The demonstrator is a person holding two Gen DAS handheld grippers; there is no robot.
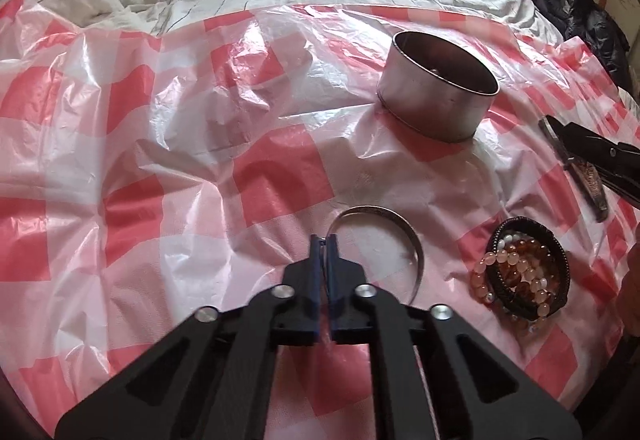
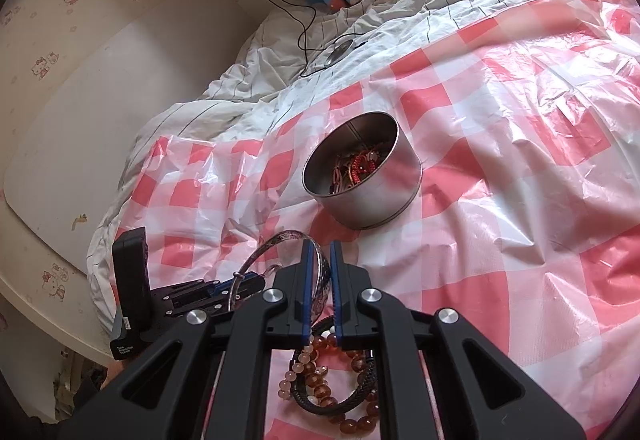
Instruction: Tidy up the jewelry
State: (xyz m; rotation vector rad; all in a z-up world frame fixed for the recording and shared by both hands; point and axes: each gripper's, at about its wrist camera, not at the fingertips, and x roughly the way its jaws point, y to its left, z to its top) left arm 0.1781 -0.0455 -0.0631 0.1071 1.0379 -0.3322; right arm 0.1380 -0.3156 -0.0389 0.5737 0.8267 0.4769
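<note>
right now we have two bangles off the cloth, one in each tool. our left gripper has its blue-edged fingers pressed together on the thin rim of a silver bangle, which curves out to the right of the tips above the red-and-white checked plastic sheet. our right gripper is clamped on a patterned bangle, the band passing between its fingers and arching up and to the left; in the left wrist view that same band shows edge-on at the far right, caught in the dark jaws. from the right wrist view we see our left gripper low at the left with its silver ring just beside the patterned one, though we cannot tell whether the two bands touch. under our right tool lies a pile of beaded bracelets, amber and pale pink beads tangled with a dark braided cord bracelet, all resting on the sheet. farther out stands a round metal tin, open at the top, upright on the sheet and well apart from the pile; red and gold pieces show inside it. beyond the sheet we see a rumpled white duvet with thin dark lines, a black cable running across it to a small round disc.
</note>
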